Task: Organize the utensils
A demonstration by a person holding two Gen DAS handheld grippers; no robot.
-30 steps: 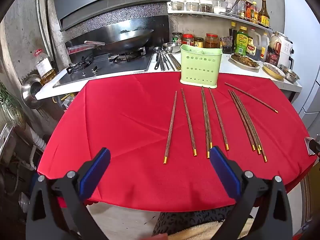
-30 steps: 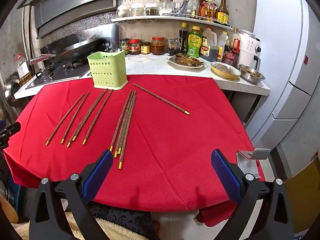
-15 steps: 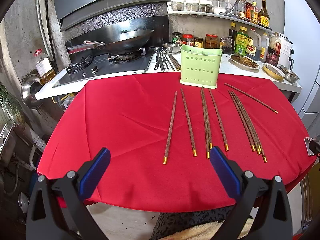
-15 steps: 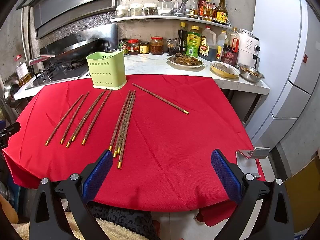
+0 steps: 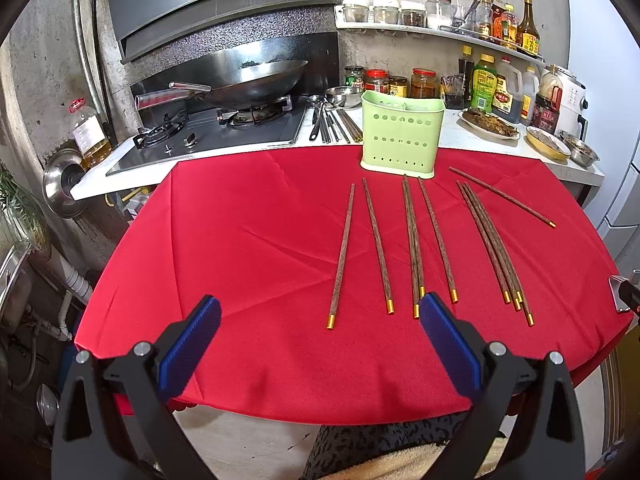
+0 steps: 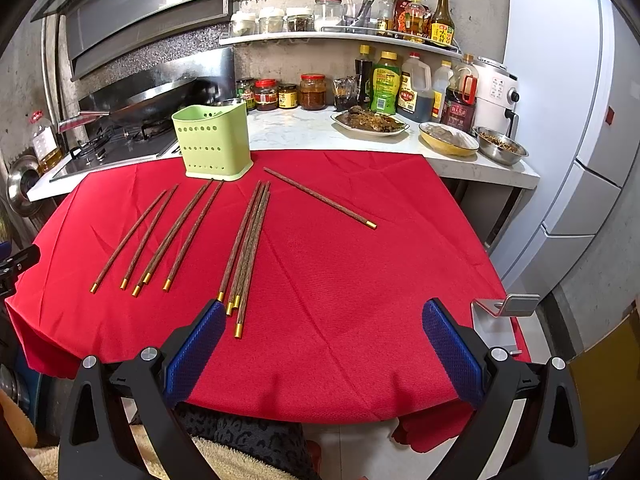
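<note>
The left hand-held gripper [image 5: 318, 326] hangs over the near edge of the tabletop with its two blue pads [image 5: 188, 346] wide apart and nothing between them. The right hand-held gripper [image 6: 324, 328] is the same: wide open, holding nothing, over the near edge further to the right.

A red cloth [image 5: 256, 240] covers the tabletop. Many brown chopsticks [image 5: 412, 240] with gold tips lie flat on it. Most point from the far side toward the near side, with the gold tips at the near end. On the left lie two single sticks a little apart, then two sticks touching each other, then one more single stick. To the right of those sits a tight bundle of chopsticks [image 6: 248, 248], pressed together and partly lying on each other. One lone chopstick [image 6: 320, 199] lies furthest right, slanted, apart from all the rest.

A light green utensil holder [image 5: 402, 134] with small holes in its side stands upright at the far edge of the red cloth, just past the far ends of the middle chopsticks. I can not see inside it well.

Behind it is a white counter with a stove and a big wok [image 5: 256, 80] on the left. Some metal spoons and sticks [image 5: 332, 120] lie on the counter beside the stove. Jars and bottles [image 6: 384, 82] stand on the right, near a plate of food [image 6: 372, 122].
</note>
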